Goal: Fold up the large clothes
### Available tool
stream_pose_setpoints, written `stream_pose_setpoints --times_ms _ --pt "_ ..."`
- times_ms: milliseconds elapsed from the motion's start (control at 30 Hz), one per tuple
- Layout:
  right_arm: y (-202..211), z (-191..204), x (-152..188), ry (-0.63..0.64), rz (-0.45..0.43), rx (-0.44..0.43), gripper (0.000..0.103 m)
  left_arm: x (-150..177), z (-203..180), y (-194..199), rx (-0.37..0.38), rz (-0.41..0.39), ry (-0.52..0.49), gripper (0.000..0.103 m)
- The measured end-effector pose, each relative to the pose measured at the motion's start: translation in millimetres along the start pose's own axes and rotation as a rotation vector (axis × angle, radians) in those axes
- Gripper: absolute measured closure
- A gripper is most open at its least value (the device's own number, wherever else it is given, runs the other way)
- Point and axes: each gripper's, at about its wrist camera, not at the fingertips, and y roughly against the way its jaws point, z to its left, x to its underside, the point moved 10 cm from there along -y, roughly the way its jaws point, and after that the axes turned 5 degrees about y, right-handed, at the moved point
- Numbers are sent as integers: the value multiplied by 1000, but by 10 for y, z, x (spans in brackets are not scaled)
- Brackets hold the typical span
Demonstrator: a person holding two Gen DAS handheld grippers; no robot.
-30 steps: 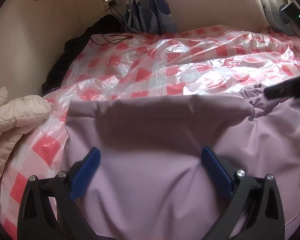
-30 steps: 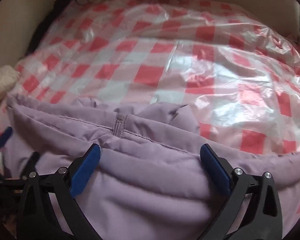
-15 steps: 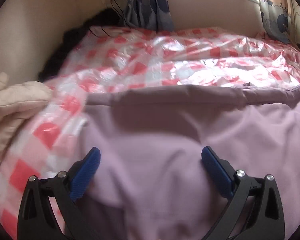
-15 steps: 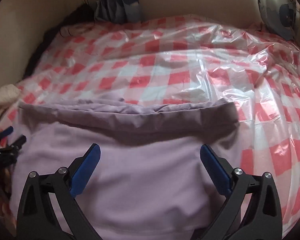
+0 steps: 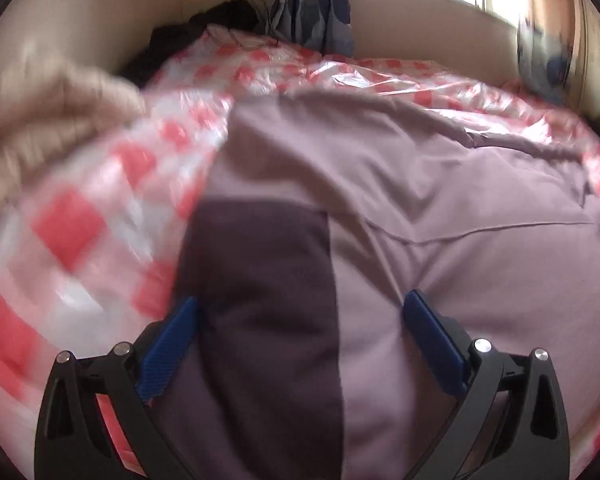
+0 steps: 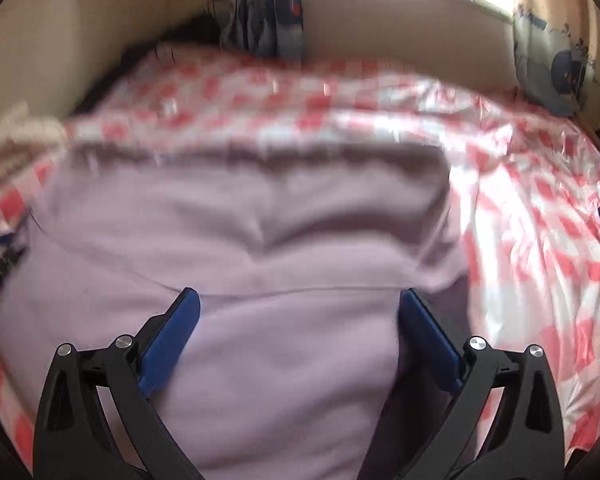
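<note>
A large lilac garment (image 5: 440, 184) lies spread on a bed covered with red-and-white checked plastic sheet (image 5: 100, 184). A darker purple panel (image 5: 260, 300) of the garment runs between my left fingers. My left gripper (image 5: 300, 320) is open, jaws wide apart, over the garment's near left part. In the right wrist view the same garment (image 6: 260, 232) fills the middle. My right gripper (image 6: 300, 316) is open and hovers over the garment's near edge. Both views are blurred by motion.
A cream padded garment (image 5: 40, 112) lies at the bed's left edge. Dark clothes (image 5: 204, 32) and cables sit at the far left corner by the wall. Patterned curtains (image 6: 268, 20) and a window are behind the bed. The checked sheet (image 6: 540, 220) is bare at right.
Both grippers have pulled back and lifted away from the garment's far edge. The garment now lies flatter with its folded top edge farther off. A dark purple panel has come into the left view.
</note>
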Motion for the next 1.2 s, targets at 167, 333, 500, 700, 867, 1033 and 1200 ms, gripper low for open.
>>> stream_pose_setpoints --times_ms 167,333,500,700,867,1033,1200 --pt "323 131 -269 -64 -1 -31 6 24 38 284 -61 19 4 5" --pt "348 960 -609 117 -59 -86 6 346 160 489 -139 -31 -42 5" --pt "-223 1257 -463 158 154 -107 6 453 345 563 -100 -29 28 5" --pt "-234 1359 -1590 114 -48 -110 6 529 353 520 -85 -63 39 5" --pt "-1571 1249 -1296 65 210 -66 6 534 369 510 6 -73 101 5" --pt "-1008 1196 -1289 65 247 -100 6 606 452 372 84 27 173 5" --pt "-226 809 -367 169 244 31 6 638 454 386 86 32 181 5"
